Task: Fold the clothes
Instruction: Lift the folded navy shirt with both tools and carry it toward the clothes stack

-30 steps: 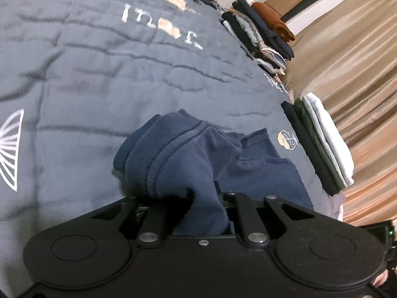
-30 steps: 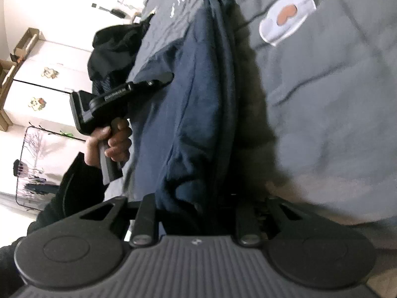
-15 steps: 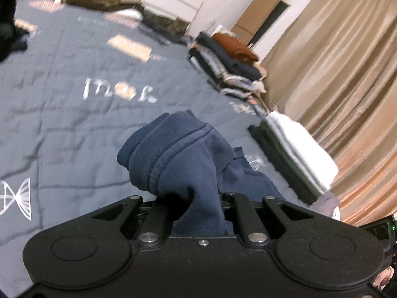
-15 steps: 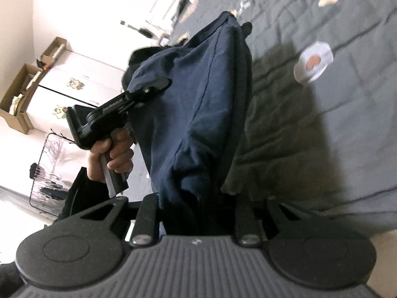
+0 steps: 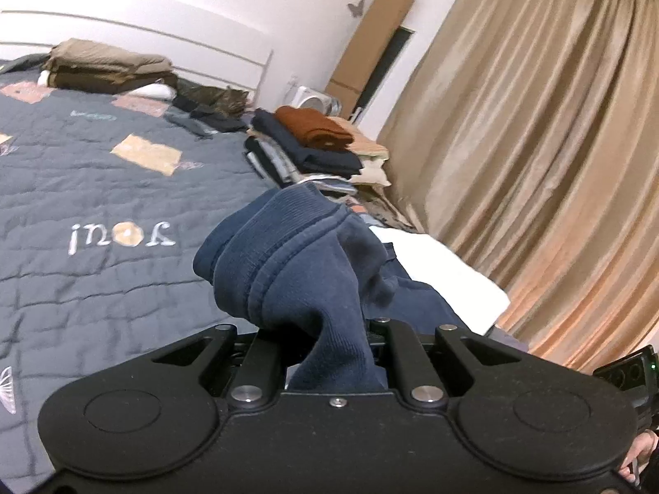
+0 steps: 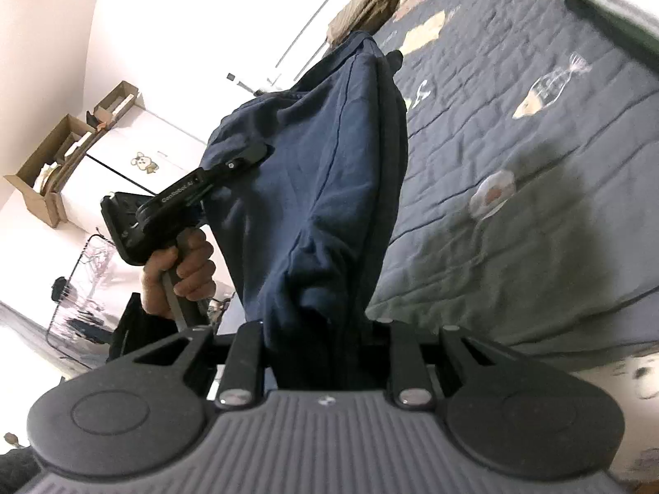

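Note:
A navy blue garment (image 6: 325, 189) hangs in the air above the grey quilted bed (image 6: 515, 156), stretched between both grippers. My left gripper (image 5: 329, 346) is shut on its bunched ribbed edge (image 5: 288, 263); the fingertips are hidden in the cloth. It also shows in the right wrist view (image 6: 247, 160), held in a hand and clamped on the garment's upper left edge. My right gripper (image 6: 325, 337) is shut on the garment's lower end, fingertips buried in the fabric.
Stacks of folded clothes (image 5: 313, 144) line the bed's right edge, with a white folded piece (image 5: 445, 271) nearer. Brown folded bedding (image 5: 107, 66) lies at the headboard. A tan curtain (image 5: 543, 156) hangs on the right. A white cabinet (image 6: 123, 164) with boxes stands left.
Both grippers have lifted the navy garment up off the bed, and both views have tilted upward. It now hangs freely above the quilt instead of lying on it.

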`<state>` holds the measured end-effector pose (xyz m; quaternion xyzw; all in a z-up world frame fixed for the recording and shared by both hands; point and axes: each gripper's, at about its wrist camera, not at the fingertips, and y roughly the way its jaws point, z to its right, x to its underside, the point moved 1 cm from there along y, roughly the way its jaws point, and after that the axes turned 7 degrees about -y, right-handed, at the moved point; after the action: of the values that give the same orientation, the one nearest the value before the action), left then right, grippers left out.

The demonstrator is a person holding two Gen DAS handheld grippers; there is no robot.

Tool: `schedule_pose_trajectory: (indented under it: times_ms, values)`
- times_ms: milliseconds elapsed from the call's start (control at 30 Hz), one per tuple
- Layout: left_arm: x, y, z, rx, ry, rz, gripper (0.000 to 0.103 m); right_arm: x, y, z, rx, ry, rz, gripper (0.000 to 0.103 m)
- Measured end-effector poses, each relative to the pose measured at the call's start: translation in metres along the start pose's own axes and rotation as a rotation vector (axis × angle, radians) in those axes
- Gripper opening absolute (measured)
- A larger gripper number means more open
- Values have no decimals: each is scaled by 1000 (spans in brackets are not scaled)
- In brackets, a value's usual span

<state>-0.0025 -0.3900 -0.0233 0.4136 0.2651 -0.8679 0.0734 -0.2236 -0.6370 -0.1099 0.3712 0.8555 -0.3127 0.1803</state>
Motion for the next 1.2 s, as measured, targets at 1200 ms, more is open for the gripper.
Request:
schedule_pose_trajectory:
  times_ms: [1200]
  values:
    - [15,111,169,85,19,140,11,-63,-190,77,118,-88,95,22]
